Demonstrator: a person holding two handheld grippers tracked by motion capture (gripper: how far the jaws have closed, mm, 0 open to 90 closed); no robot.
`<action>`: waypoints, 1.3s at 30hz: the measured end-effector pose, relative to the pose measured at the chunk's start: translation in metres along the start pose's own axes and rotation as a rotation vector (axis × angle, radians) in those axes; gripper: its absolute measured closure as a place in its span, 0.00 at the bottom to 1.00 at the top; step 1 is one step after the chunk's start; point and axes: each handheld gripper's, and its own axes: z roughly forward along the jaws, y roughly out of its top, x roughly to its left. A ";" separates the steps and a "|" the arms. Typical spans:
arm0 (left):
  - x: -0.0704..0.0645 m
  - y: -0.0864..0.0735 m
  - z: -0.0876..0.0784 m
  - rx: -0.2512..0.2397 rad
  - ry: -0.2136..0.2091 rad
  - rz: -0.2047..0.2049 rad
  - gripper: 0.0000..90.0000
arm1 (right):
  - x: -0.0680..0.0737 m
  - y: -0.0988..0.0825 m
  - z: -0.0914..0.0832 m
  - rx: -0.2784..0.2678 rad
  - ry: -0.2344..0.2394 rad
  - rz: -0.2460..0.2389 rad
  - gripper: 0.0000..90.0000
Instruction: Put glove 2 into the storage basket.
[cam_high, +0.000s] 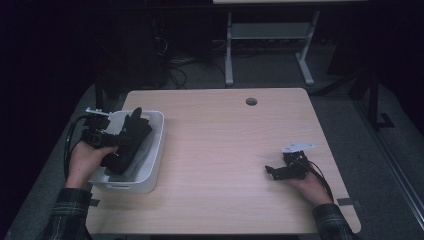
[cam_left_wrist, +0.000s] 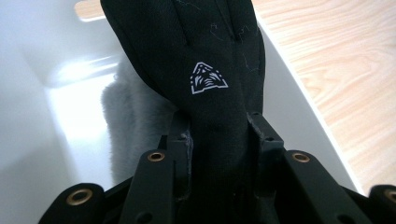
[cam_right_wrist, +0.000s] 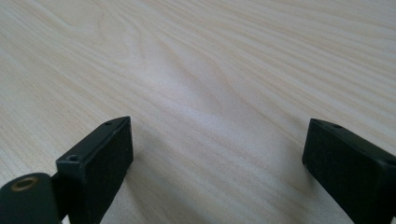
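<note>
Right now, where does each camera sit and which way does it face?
High view: fixed above the person's side, looking forward and down on the table; both forearms, left hand and right hand enter from below.
Left gripper view: rides the left tongs, looking along jaws clamped on a black glove over the white bin.
Right gripper view: rides the right tongs, jaws apart, facing bare tabletop.
Shared: high and left gripper views both show glove and bin.
</note>
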 end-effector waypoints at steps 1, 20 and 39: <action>0.001 0.000 0.002 0.005 -0.001 -0.002 0.74 | 0.000 0.000 0.000 0.000 0.000 0.000 0.09; 0.005 -0.004 0.013 -0.046 0.085 -0.003 0.27 | 0.000 0.000 0.000 0.000 0.000 0.001 0.09; -0.058 0.020 0.011 -0.150 -0.037 0.130 0.22 | 0.000 0.000 0.000 0.000 0.000 0.000 0.09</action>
